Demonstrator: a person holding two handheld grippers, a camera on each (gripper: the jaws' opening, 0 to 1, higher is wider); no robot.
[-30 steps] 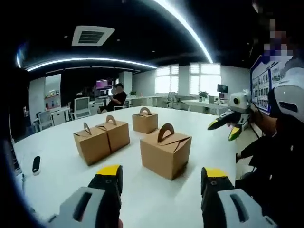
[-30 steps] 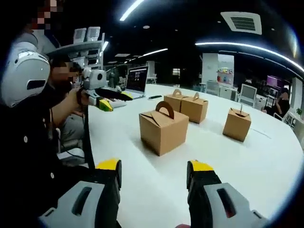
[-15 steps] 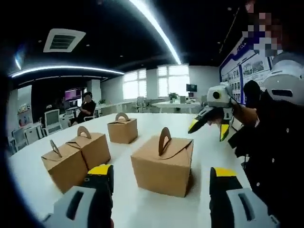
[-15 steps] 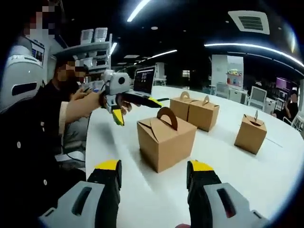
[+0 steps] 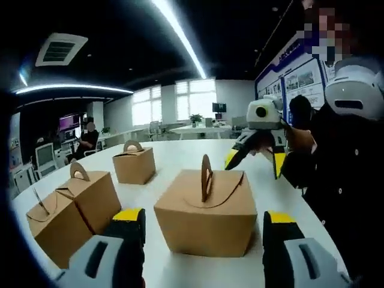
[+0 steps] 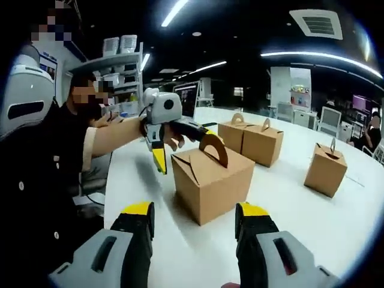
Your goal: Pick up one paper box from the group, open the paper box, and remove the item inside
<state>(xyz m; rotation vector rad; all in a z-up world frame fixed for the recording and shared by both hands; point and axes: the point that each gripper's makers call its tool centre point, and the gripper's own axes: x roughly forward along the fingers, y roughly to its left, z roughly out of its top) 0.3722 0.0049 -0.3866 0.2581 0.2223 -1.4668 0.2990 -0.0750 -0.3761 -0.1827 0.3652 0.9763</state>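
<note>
On the white table [image 5: 288, 198], the nearest box [image 5: 206, 211] sits straight ahead of my left tongs [image 5: 204, 225], whose jaws gape wide and hold nothing, lined up to straddle it. My right tongs [image 6: 195, 219] also stand wide and empty before the same box [image 6: 213, 183], likely ready to brace it. Three more boxes [image 6: 252, 139] wait beyond. Wall posters [image 5: 300, 75] carry writing too small to read

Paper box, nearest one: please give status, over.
Both hand-held grippers open, left, right. Nearest paper box shut, on table, ungrasped. Three other boxes apart; nothing in the way.
</note>
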